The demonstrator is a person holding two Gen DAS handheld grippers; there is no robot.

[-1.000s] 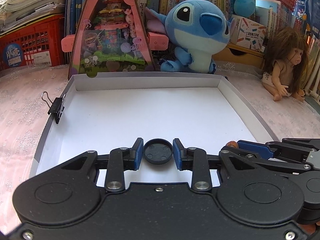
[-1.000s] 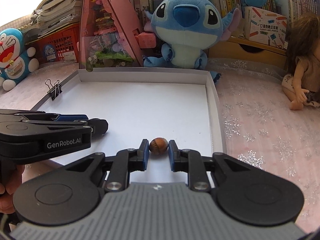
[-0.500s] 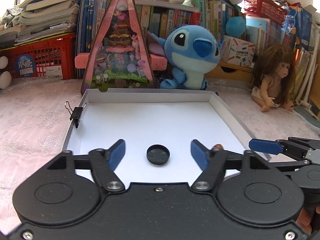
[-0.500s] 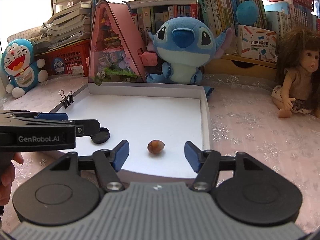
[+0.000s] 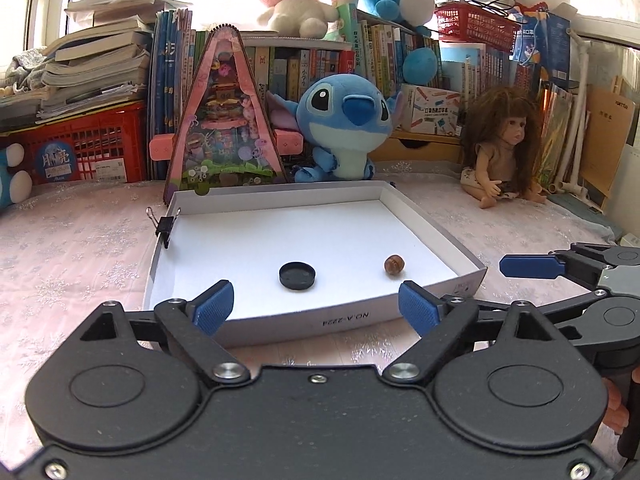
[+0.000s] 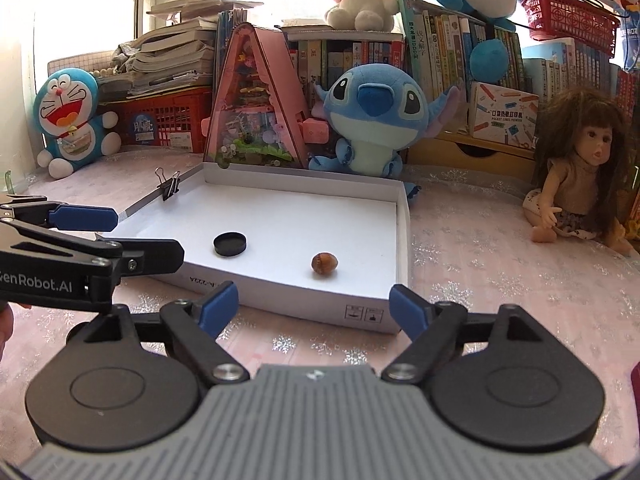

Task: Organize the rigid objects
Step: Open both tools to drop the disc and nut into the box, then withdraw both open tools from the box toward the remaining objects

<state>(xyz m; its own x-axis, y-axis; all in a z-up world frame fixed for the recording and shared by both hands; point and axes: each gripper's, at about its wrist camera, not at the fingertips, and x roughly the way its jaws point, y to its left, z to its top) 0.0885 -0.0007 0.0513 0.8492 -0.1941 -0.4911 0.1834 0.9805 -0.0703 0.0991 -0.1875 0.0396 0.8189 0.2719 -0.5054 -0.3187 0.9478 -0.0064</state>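
A black round cap [image 5: 297, 276] and a brown acorn-like nut [image 5: 394, 265] lie apart on the floor of a shallow white box [image 5: 280, 196]. The cap [image 6: 229, 244] and nut [image 6: 324, 263] also show in the right wrist view, inside the box [image 6: 402, 240]. My left gripper [image 5: 316, 308] is open and empty, held back above the box's front wall. My right gripper [image 6: 314, 306] is open and empty, just in front of the box. Each gripper shows at the edge of the other's view.
A black binder clip [image 5: 165, 226] grips the box's left wall. Behind the box stand a pink triangular toy house [image 5: 226, 120] and a blue plush [image 5: 348, 124]. A doll [image 5: 504, 148] sits at the right. Books and a red crate [image 5: 92, 144] line the back.
Both grippers let go of the cap and the nut, opened wide, and pulled back and up out of the box. The cap and nut stay on the box floor.
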